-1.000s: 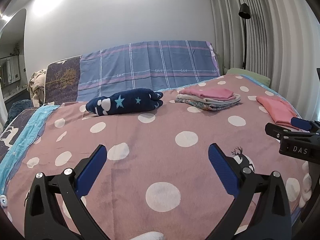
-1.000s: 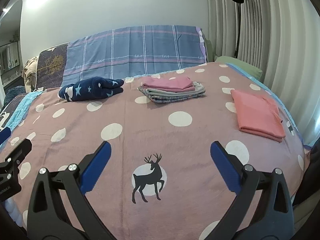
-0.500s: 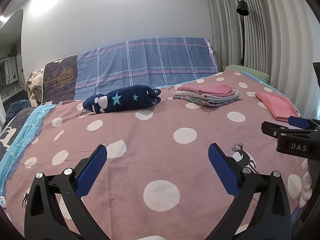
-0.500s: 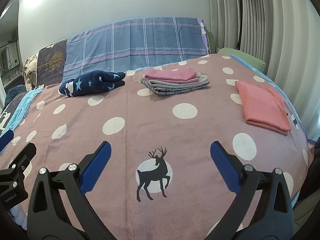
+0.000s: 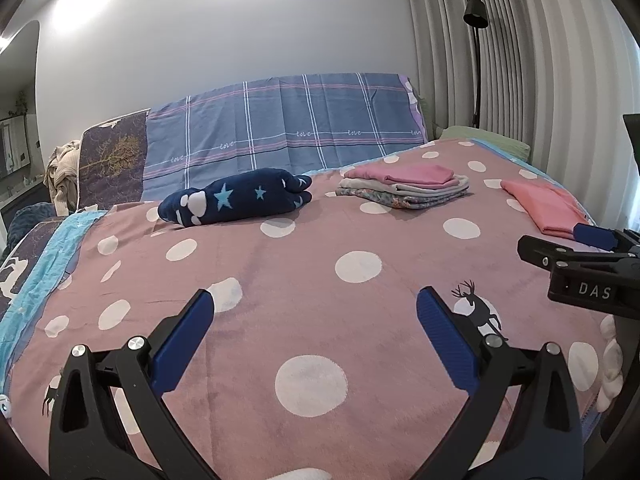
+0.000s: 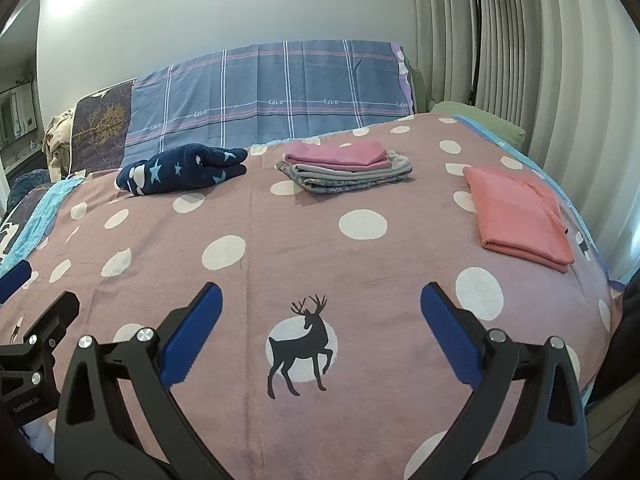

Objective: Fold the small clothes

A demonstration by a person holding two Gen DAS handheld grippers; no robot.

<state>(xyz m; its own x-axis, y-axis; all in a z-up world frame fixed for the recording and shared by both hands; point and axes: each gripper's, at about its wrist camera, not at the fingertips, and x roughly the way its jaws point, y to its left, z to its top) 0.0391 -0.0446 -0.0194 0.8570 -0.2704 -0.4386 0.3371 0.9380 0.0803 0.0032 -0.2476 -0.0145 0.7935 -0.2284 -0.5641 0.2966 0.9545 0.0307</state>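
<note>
My landmark is the stack of folded clothes at the far middle of the bed.

Left of the stack lies the navy bundle, its long axis running left-right across the bed; it looks rolled, not flat, so I judge it may be next. It lies ahead and slightly left of my left gripper, which is released and holds nothing, the nearer of my two.

Between stack and grippers the blanket lies bare: free room for spreading cloth.

My right gripper is spread wide too, gripping nothing.

Right of the stack, the pink piece lies folded, long axis pointing away from me, close to the bed's right edge.
</note>
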